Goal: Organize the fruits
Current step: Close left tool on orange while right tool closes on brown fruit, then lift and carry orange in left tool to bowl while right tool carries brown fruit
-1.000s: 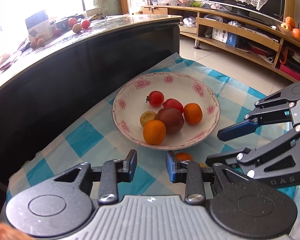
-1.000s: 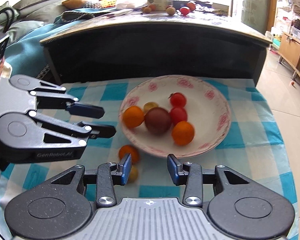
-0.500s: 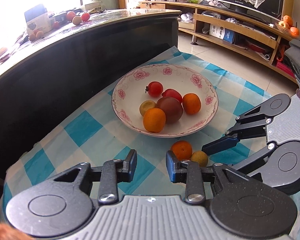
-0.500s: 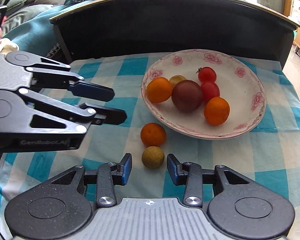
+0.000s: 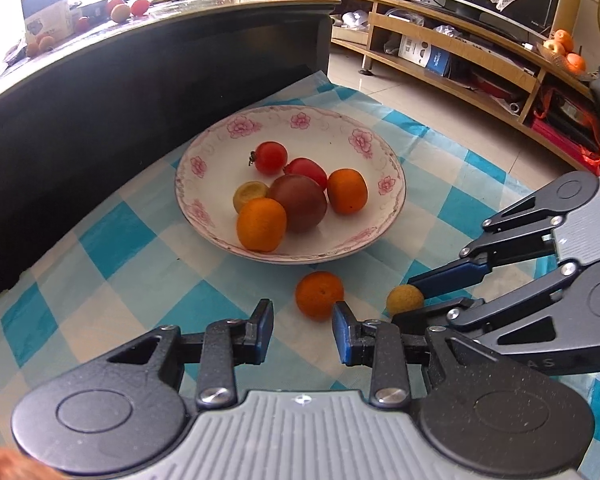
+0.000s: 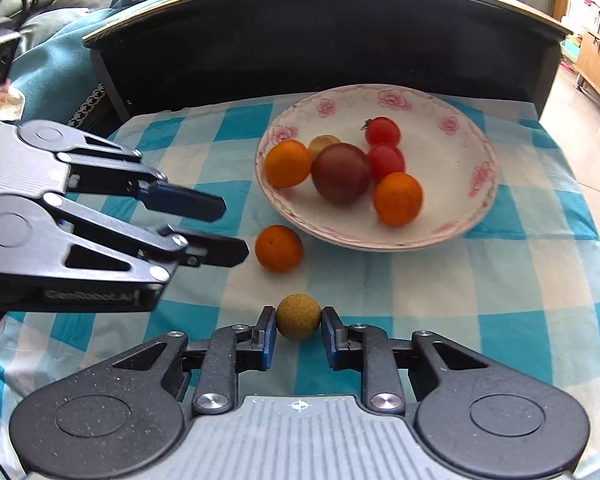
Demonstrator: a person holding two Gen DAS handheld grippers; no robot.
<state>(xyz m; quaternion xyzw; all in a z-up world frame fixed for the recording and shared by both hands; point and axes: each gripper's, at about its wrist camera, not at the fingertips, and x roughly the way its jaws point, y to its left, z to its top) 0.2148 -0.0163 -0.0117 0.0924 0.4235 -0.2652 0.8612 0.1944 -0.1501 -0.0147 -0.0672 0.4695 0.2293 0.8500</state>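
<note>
On the blue-checked cloth (image 6: 480,280), low centre, your right gripper (image 6: 298,332) clamps a round yellow-brown fruit (image 6: 298,322), no long axis; your left gripper's (image 5: 302,330) jaws stand apart, empty

One floral bowl (image 6: 476,184) holding six fruits: two oranges (image 6: 287,163), two red tomatoes (image 6: 382,131), one dark plum (image 6: 341,173), one small yellow fruit (image 6: 323,143). Outside, at 7 o'clock: one orange (image 6: 279,248), one yellow-brown ball fruit (image 6: 298,317).
</note>
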